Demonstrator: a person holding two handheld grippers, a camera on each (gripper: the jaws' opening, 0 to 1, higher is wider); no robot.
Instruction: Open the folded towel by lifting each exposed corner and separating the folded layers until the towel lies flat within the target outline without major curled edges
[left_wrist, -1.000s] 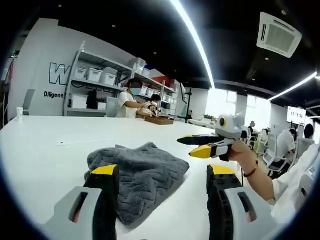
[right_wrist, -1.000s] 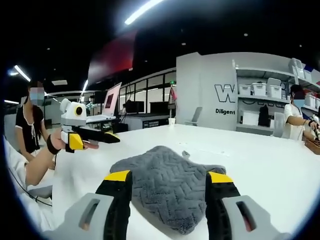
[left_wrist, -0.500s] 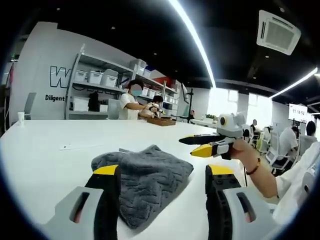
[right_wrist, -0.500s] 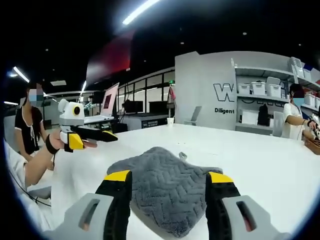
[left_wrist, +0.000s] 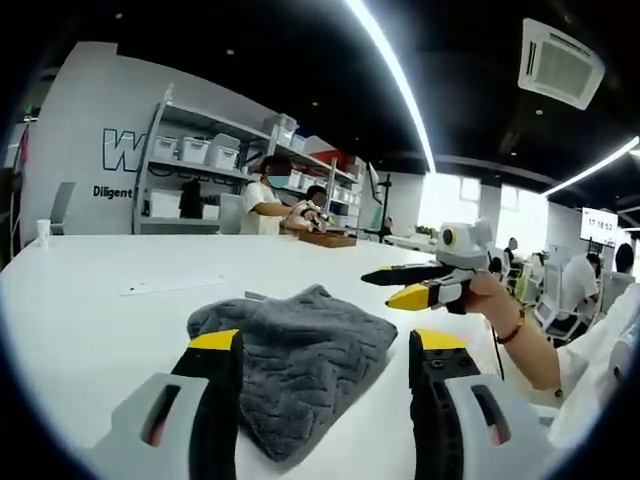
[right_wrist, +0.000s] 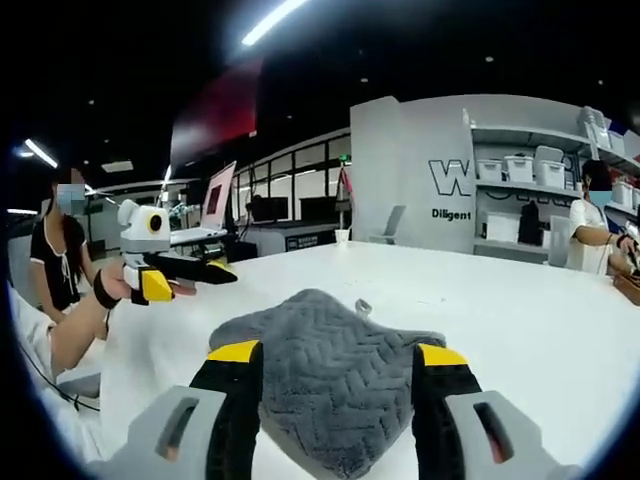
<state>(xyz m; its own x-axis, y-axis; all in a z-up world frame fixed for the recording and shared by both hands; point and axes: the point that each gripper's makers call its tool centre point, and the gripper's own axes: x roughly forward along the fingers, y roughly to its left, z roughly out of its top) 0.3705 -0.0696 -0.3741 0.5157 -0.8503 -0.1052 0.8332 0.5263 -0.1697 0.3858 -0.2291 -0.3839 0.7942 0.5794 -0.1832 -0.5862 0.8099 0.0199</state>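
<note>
Grey towel (left_wrist: 290, 355): folded, lies in a soft mound on the white table (left_wrist: 90, 320); the herringbone weave is plain in both views.
Towel outline: no target outline can be made out on the table around the towel.
Hanging loop (right_wrist: 362, 307): small tab at the far edge of the towel, as the right gripper view has it.
Left gripper (left_wrist: 325, 345): jaws spread apart, empty. It hangs above the near side of the towel; the left jaw overlaps the towel's near-left part in the picture, the right jaw stands over bare table just beside the towel. Contact cannot be told.
Left gripper seen from across (right_wrist: 185, 273): held in a hand, well apart from the towel and raised above the table; its jaws look parted there too.
Right gripper (right_wrist: 338, 355): jaws spread apart, empty, straddling the towel's near edge, with the towel's bulk straight ahead between them. Contact cannot be told.
Right gripper seen from across (left_wrist: 408, 285): held in a hand beyond the towel's right side, above the table, with a gap visible between its jaws.
Governing relation: the towel lies directly ahead of both grippers, which face it from two different sides.
Nearer gripper: judged the right, since the towel sits centred between its jaws.
Next move, as judged: lower onto an exposed corner of the towel and close on the top layer alone.
</note>
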